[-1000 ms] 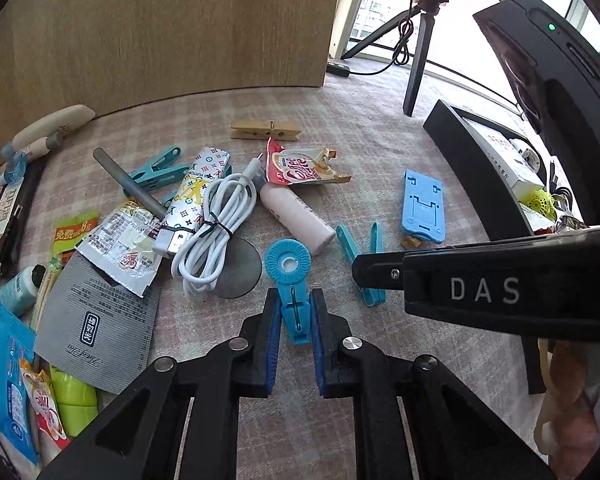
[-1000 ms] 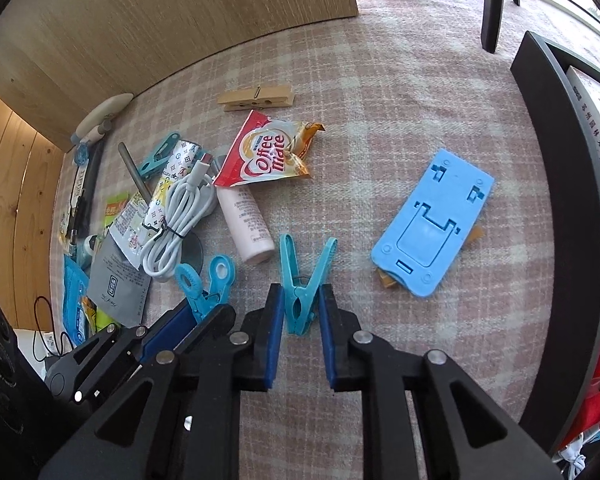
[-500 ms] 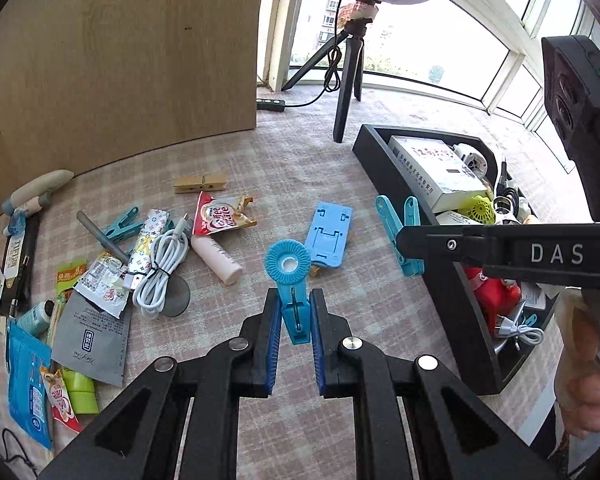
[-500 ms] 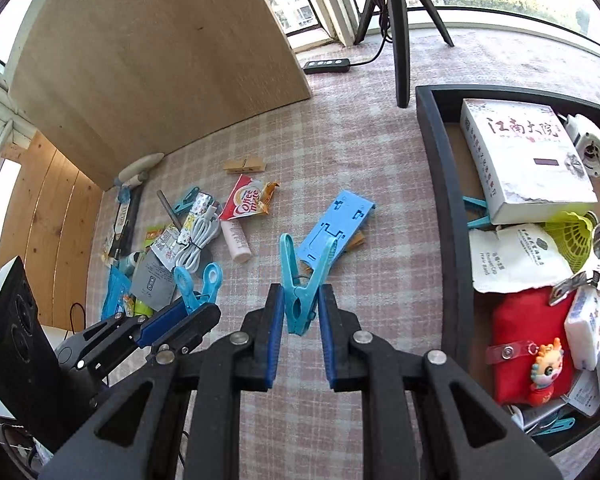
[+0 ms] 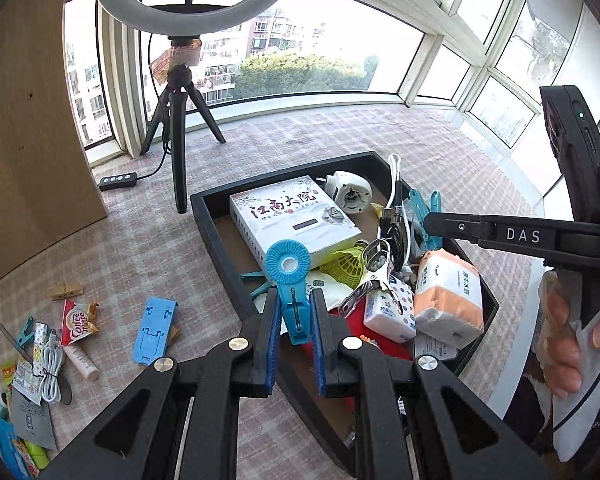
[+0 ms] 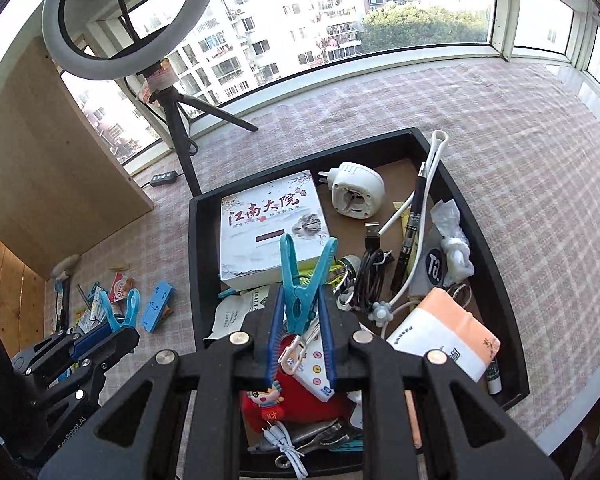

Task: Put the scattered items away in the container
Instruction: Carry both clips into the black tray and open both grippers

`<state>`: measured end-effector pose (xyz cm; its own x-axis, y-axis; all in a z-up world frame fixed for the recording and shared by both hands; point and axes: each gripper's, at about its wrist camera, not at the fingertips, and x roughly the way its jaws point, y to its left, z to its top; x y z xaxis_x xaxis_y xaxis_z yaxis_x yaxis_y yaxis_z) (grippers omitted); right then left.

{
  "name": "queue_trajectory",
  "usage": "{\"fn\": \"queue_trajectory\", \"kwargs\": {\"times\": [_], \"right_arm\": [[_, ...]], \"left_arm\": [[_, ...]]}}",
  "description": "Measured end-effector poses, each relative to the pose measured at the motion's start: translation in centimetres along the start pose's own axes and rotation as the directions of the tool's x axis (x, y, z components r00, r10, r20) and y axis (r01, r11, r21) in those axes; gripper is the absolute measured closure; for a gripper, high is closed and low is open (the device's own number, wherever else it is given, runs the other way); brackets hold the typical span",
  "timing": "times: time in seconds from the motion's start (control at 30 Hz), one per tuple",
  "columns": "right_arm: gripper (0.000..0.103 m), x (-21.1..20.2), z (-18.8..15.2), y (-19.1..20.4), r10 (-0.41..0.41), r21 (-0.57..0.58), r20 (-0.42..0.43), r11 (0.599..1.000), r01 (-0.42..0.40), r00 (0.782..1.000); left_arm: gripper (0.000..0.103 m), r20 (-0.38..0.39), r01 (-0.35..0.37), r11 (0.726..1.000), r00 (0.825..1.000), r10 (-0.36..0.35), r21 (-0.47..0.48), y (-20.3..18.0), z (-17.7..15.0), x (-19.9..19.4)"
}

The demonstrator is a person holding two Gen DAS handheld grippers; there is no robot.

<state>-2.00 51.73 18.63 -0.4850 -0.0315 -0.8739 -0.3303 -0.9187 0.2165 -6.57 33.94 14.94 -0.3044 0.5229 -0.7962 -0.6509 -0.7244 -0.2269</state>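
Observation:
My left gripper [image 5: 295, 344] is shut on a blue clip with a round head [image 5: 290, 280], held above the left edge of the black tray [image 5: 216, 236]. My right gripper [image 6: 300, 340] is shut on a teal clothespin [image 6: 306, 276], held over the tray [image 6: 198, 264], which is full of items. In the left wrist view the right gripper's clothespin [image 5: 424, 220] hangs over the tray's right side. In the right wrist view the left gripper and its clip [image 6: 120, 312] are at the lower left.
The tray holds a white box [image 6: 270, 224], tissue pack [image 6: 444, 340], cables, a red pouch. On the checked cloth to the left lie a blue phone stand [image 5: 154, 330], a Coffee-mate sachet [image 5: 76, 322], a white cable [image 5: 52, 364], a wooden peg [image 5: 64, 291]. A ring-light tripod [image 5: 178, 128] stands behind.
Both grippers rose and swung right from the scattered pile to above the tray, each still holding its clip. The tray now fills the middle of both views.

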Motion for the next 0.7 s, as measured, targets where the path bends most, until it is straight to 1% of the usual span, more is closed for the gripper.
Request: {"fn": "queue_trajectory", "kwargs": {"times": [0.1,0.17,0.2,0.23,0.3,0.33,0.47,0.7], "right_arm": [[0.086,-0.4,0.3,-1.8,-0.029,0.014,0.015,0.999,0.029,0.999],[0.084,-0.9,0.5,-2.5,-0.025,0.019,0.035,1.0,0.025,0.999],[0.074,-1.1,0.6,-2.8,-0.035,0.028,0.034,0.999,0.034,0.999],[0.059,-1.3,0.6,-3.0,-0.041,0.041,0.04,0.998,0.039,0.998],[0.051,-1.9,0.7,-3.2,-0.038,0.05,0.07,0.998,0.035,0.997],[0.051,-2.0,0.7,-3.2,-0.042,0.048,0.074,0.998,0.039,0.996],[0.051,-2.0,0.7,-2.7,-0.031,0.046,0.072,0.999,0.028,0.997],[0.051,-1.4,0.2,-0.6,-0.011,0.0,0.054,1.0,0.011,0.998]], "left_arm": [[0.09,-0.005,0.031,0.999,0.999,-0.031,0.031,-2.3,1.2,0.9],[0.072,-0.008,0.021,0.998,1.0,-0.021,0.052,-3.5,1.8,1.3],[0.06,0.01,0.017,0.998,1.0,-0.017,0.059,-3.9,2.0,1.3],[0.062,0.024,0.011,0.998,1.0,-0.013,0.065,-4.1,2.1,1.1],[0.062,0.02,0.011,0.998,1.0,-0.013,0.066,-4.1,2.2,0.9],[0.062,0.015,0.017,0.998,1.0,-0.018,0.065,-3.9,2.2,0.9],[0.062,0.013,0.0,0.999,1.0,-0.001,0.044,-3.0,1.9,0.5],[0.064,0.01,-0.021,1.0,1.0,0.021,0.01,-1.3,0.7,-0.2]]}}
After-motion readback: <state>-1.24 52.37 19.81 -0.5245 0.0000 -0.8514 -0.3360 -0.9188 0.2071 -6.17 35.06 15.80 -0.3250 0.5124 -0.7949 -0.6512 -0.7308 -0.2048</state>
